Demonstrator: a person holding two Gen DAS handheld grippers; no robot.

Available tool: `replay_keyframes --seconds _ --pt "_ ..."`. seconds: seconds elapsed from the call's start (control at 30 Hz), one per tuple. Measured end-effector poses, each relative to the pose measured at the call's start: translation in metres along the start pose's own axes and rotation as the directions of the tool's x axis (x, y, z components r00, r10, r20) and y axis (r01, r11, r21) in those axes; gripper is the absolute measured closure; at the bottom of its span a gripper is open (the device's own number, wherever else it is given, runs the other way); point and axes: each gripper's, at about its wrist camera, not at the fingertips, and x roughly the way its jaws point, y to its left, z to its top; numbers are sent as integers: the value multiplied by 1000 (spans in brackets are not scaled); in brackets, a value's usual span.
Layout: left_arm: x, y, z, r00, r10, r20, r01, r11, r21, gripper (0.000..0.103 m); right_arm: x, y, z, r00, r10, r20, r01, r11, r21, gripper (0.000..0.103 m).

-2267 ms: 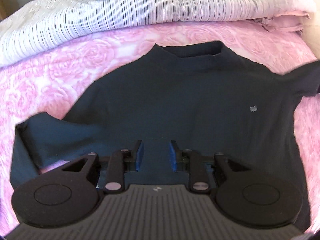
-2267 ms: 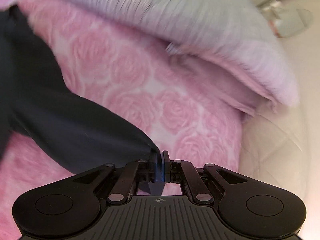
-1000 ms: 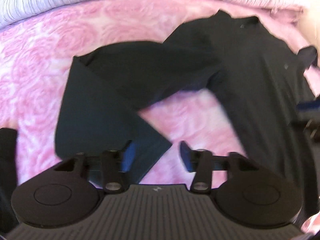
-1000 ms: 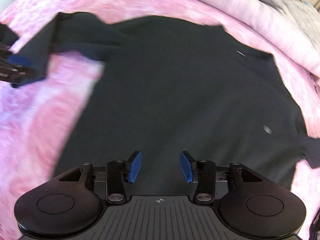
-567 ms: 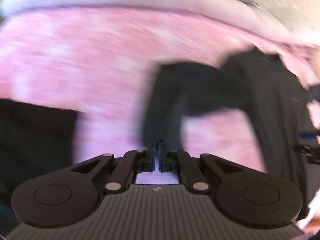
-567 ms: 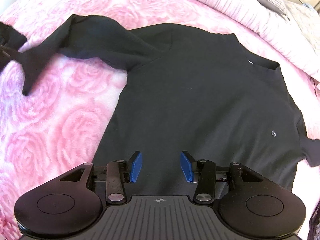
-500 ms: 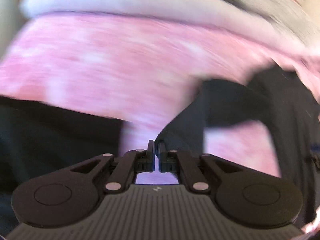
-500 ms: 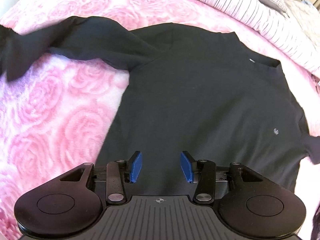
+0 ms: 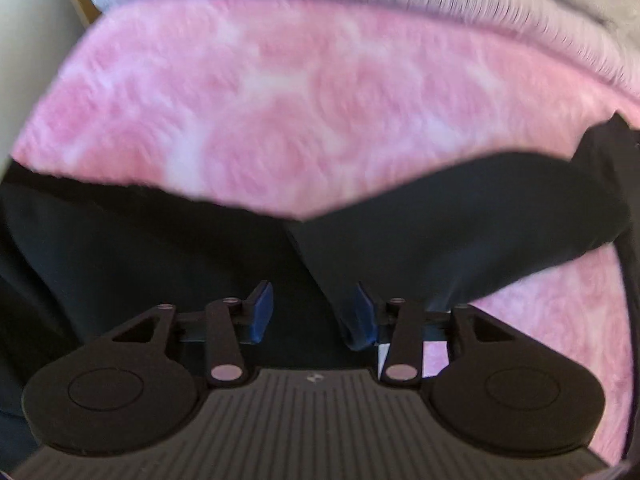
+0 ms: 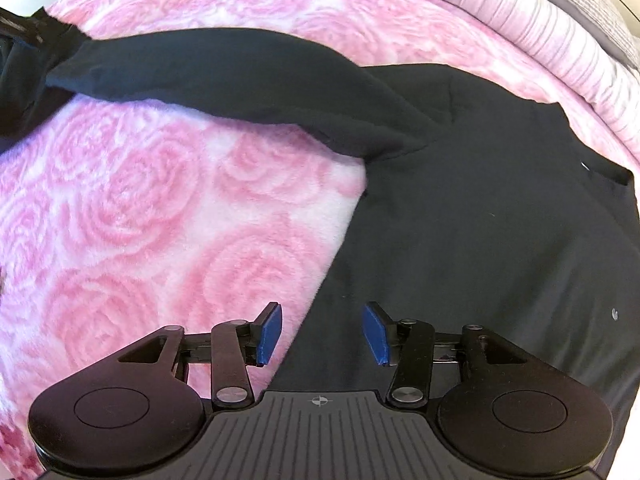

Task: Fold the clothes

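A black long-sleeved shirt (image 10: 480, 220) lies flat on a pink rose-patterned blanket (image 10: 140, 220). Its left sleeve (image 10: 220, 72) stretches out straight to the left. In the left wrist view the sleeve (image 9: 460, 220) runs from the right down to my left gripper (image 9: 312, 316), which is open with the sleeve end lying between and under its blue pads (image 9: 262, 312). My right gripper (image 10: 320, 332) is open and empty, just above the shirt's lower left side edge.
A striped white and pink duvet (image 10: 560, 60) is bunched along the far side of the bed. Another black cloth (image 9: 120, 248) lies at the left in the left wrist view. The bed's pale edge (image 9: 28, 60) shows at the far left.
My left gripper, shut on the sleeve end half a second ago, has pulled the sleeve out to the left and opened. My right gripper has stayed open and dropped closer to the shirt's side.
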Motion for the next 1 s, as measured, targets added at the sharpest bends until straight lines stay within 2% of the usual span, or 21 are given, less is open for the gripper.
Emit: replay_keyframes --seconds 0.07,0.13,0.2,0.27,0.3,0.37,0.43,0.57,0.67,0.73,0.83,0.9,0.93,1.0 --pt "17 7 -2 997 -57 -45 51 992 -115 58 0 1 -3 1000 2 4 -2 1000 -4 53" --pt "27 15 -5 992 -104 -69 87 972 -219 61 1 3 -7 1000 -7 7 7 1000 -7 52" --pt "27 10 -5 991 -127 -50 113 969 -222 91 5 3 -7 1000 -13 5 13 1000 -1 51" --pt "7 16 -7 991 -136 3 133 963 -235 102 5 2 -5 1000 -25 1 25 1000 -1 51" --pt "-7 22 -9 988 -149 38 154 956 -251 102 3 2 -1 999 -32 14 32 999 -2 51" --pt "-29 33 -15 991 -123 62 135 957 -257 102 1 -1 7 998 -48 43 48 999 -8 51" --pt "-38 41 -25 991 -125 47 133 955 -264 101 1 -6 16 995 -62 73 62 998 -2 51" --pt "-19 44 -40 991 -130 -30 116 951 -285 100 10 -15 38 994 -54 100 52 998 28 51" --pt "-4 43 -47 998 -64 -28 54 964 -259 99 17 -19 54 993 -43 112 40 999 35 51" --pt "-1 46 -52 998 -48 -33 37 960 -276 97 23 -21 60 992 -49 115 49 999 2 50" --pt "-17 48 -60 1000 -16 5 17 965 -263 96 39 -32 58 997 -45 63 43 999 31 50" --pt "-31 41 -61 999 1 42 8 977 -215 90 50 -44 49 999 -33 12 32 995 91 50" --pt "-35 35 -60 999 -4 52 13 982 -189 88 55 -50 43 1000 -19 -16 21 991 130 50" --pt "-40 21 -59 998 -24 63 33 990 -138 86 52 -56 26 1000 0 -17 3 985 174 50"
